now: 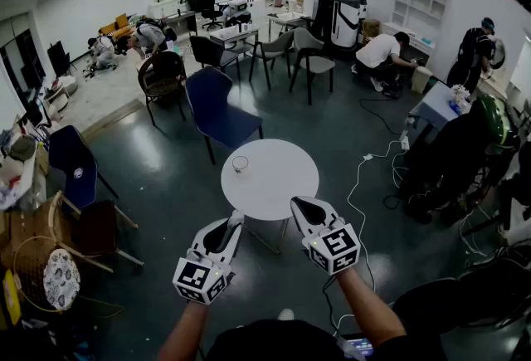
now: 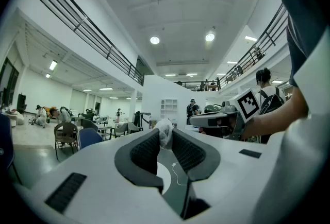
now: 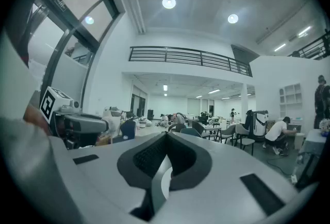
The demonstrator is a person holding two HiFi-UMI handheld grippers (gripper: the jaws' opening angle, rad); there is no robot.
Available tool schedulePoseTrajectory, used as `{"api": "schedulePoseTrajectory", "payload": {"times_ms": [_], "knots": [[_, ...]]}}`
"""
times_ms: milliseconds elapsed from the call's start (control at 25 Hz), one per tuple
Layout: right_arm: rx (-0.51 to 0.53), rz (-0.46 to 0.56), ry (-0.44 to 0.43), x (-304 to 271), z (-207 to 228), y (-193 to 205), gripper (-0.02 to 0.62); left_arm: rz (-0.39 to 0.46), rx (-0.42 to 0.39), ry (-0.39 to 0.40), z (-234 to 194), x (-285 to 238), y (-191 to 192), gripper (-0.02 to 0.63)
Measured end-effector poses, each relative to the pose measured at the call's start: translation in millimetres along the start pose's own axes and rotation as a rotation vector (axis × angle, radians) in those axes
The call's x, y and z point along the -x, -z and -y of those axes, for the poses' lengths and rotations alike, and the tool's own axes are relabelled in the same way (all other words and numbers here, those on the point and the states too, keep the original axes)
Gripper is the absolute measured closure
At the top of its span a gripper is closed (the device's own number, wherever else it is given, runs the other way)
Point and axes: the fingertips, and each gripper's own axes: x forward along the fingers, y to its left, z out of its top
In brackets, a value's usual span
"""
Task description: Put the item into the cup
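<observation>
A clear cup (image 1: 241,163) stands on the far left part of a round white table (image 1: 278,185). My left gripper (image 1: 236,222) hovers level at the table's near edge, short of the cup. It is shut on a small crumpled white item (image 2: 165,132) held at the jaw tips. That item (image 3: 111,113) also shows in the right gripper view, at the tip of the left gripper (image 3: 77,124). My right gripper (image 1: 299,204) hangs beside it over the table's near right edge. Its jaws meet at the tips (image 3: 166,136) with nothing between them.
A blue chair (image 1: 217,110) stands just behind the table, with grey chairs (image 1: 309,56) further back. Cables (image 1: 365,185) trail over the floor to the right. Wicker chairs and clutter (image 1: 50,251) fill the left side. People work in the background.
</observation>
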Motion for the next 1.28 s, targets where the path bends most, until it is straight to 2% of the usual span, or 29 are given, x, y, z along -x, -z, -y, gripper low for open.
{"api": "schedulePoseTrajectory", "payload": {"times_ms": [240, 920, 1280], "knots": [[0.028, 0.005, 0.019, 11.4, 13.4, 3.5, 0.578, 0.007, -0.011, -0.011, 14.2, -11.1, 6.1, 0.52], [0.035, -0.015, -0.031, 37.2, 53.5, 22.3, 0.578, 0.001, 0.009, -0.059, 49.4, -44.1, 21.5, 0.52], [0.015, -0.003, -0.04, 33.5, 67.5, 20.4, 0.578, 0.0, 0.02, -0.091, 44.6, -51.9, 14.6, 0.52]]}}
